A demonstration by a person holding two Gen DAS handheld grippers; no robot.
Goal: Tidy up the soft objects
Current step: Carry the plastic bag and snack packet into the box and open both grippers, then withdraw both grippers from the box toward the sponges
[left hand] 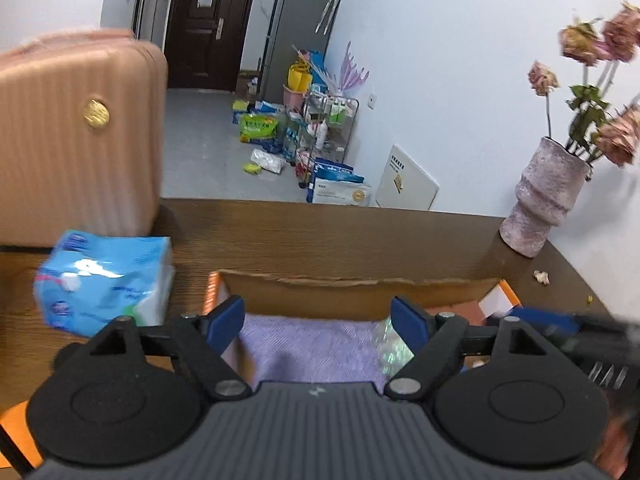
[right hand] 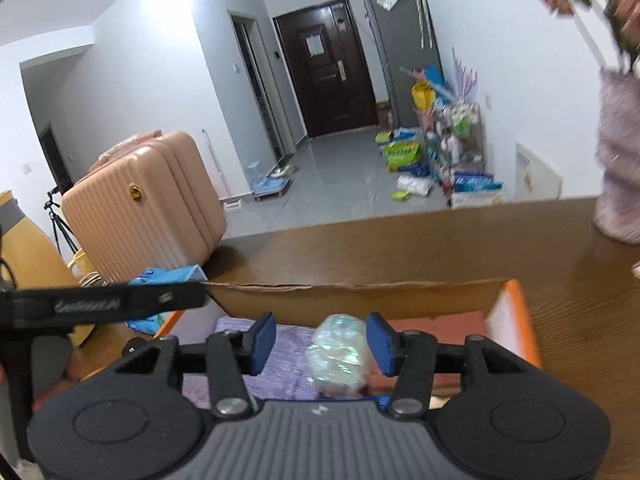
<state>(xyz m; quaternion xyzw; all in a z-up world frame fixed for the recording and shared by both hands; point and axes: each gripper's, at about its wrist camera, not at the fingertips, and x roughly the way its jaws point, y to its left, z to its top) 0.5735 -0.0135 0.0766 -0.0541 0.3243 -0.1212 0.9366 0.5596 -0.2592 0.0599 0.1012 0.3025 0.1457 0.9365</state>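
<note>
An open cardboard box [left hand: 360,292] with orange outer sides stands on the wooden table. A purple cloth [left hand: 316,348] lies folded inside it, with a shiny iridescent soft bundle [left hand: 394,344] beside it on the right. My left gripper [left hand: 318,318] hangs open over the cloth with nothing between its blue pads. In the right wrist view, my right gripper [right hand: 322,340] is open above the box [right hand: 360,300]. The bundle [right hand: 340,356] rests on the cloth [right hand: 280,364] between its fingers, close to the right pad and clear of the left one.
A blue tissue pack [left hand: 104,276] lies left of the box, in front of a pink ribbed suitcase [left hand: 72,140]. A vase of dried flowers [left hand: 544,200] stands at the table's far right. A black bar of the left gripper's body [right hand: 108,304] crosses the right wrist view.
</note>
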